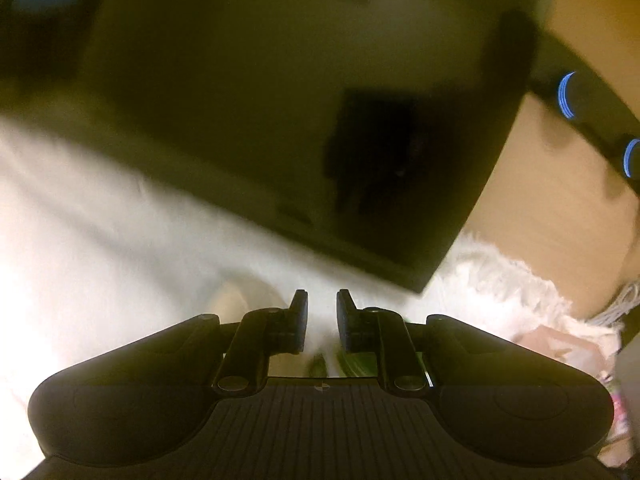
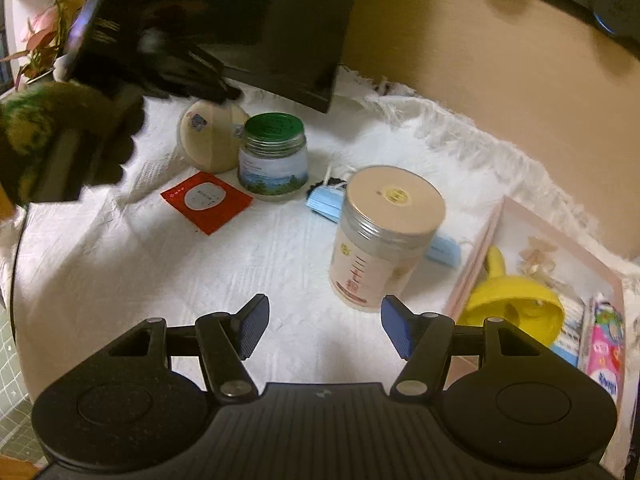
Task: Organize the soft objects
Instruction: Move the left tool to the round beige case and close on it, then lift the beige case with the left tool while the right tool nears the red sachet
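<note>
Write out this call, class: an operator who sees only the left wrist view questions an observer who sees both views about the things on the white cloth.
Operator: My picture is blurred. Is anything soft on the cloth?
Observer: Yes, blue face masks lie beside a tall jar.
Operator: What is the right claw doing?
Observer: The right claw is open and empty, over bare white cloth.
Operator: Is anything to its right?
Observer: A pink box with a yellow funnel in it.
</note>
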